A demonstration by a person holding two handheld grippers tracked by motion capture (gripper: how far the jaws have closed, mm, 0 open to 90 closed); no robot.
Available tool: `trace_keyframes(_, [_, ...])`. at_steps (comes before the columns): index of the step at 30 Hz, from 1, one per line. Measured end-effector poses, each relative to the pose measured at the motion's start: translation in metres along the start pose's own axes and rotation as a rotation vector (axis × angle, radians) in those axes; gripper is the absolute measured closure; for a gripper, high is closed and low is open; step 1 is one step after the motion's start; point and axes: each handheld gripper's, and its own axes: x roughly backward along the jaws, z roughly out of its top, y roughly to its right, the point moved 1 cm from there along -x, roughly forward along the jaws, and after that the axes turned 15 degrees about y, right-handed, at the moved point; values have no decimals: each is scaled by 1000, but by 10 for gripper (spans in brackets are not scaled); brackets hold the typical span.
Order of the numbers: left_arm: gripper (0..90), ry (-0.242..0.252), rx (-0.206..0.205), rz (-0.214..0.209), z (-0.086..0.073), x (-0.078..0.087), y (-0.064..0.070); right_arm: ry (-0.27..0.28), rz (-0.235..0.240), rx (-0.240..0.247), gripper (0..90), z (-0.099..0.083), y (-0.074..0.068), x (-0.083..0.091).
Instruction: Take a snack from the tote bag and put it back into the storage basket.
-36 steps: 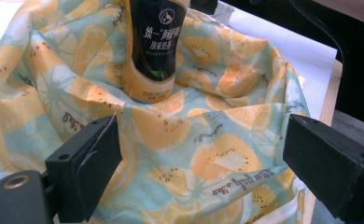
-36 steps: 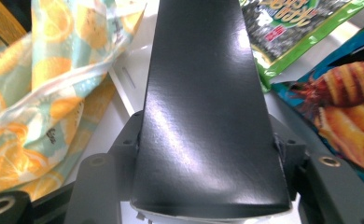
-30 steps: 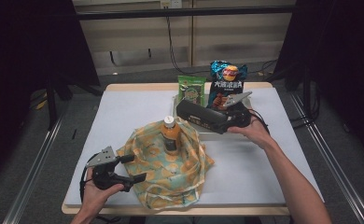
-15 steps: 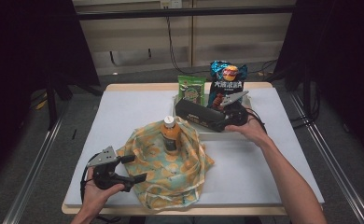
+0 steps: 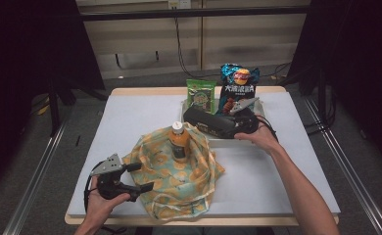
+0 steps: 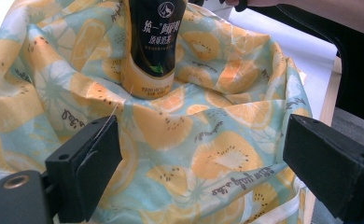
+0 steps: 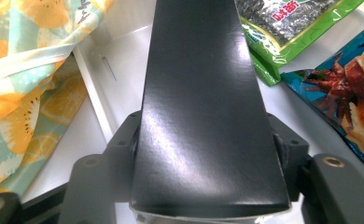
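A cloth printed with orange slices (image 5: 179,178) (image 6: 208,140) lies bunched at the front of the table, and an orange drink bottle (image 5: 179,142) (image 6: 154,42) stands upright on it. My left gripper (image 5: 141,177) (image 6: 199,163) rests open at the cloth's left edge, jaws wide apart over the fabric. Over the white tray (image 5: 262,105) (image 7: 119,60) my right gripper (image 5: 217,128) is shut on a long black box (image 5: 209,122) (image 7: 203,107), which points left toward the bottle.
A green seaweed packet (image 5: 202,96) (image 7: 292,23) and a blue chips bag (image 5: 238,88) (image 7: 353,102) stand in the tray at the back. Bare white table spreads to the right and back left. Metal rails run along both sides.
The right gripper has moved the black box slightly left and down, closer to the bottle. The left gripper has stayed at the cloth's edge.
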Motion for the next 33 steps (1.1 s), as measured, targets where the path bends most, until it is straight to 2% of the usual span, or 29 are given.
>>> trace_keyframes(5, [110,4,3,-1,0,0,0,-3,0,-17,362,-4,0,-1])
trace_keyframes(9, [110,2,3,1,0,0,0,9,2,-40,292,-4,0,-1])
trace_keyframes(12, [110,5,-6,3,1,1,0,28,-8,-58,239,-2,-2,3])
trace_keyframes(18, [110,10,3,5,1,2,0,112,-49,-77,235,7,-10,19])
trace_keyframes(21, [110,17,5,3,1,2,0,148,-75,-97,325,8,-13,28])
trace_keyframes(22, [110,13,1,4,1,2,0,165,-71,-107,412,8,-14,32])
trace_keyframes(24, [111,9,1,3,1,2,0,183,-79,-118,507,7,-17,37])
trace_keyframes(27, [113,4,-7,7,1,1,1,186,-42,-143,707,2,-20,42])
trace_keyframes(32, [114,-1,-6,11,1,1,0,206,-36,-157,873,-13,-27,42])
trace_keyframes(33, [114,0,-5,9,1,0,1,193,-39,-153,894,-13,-27,41])
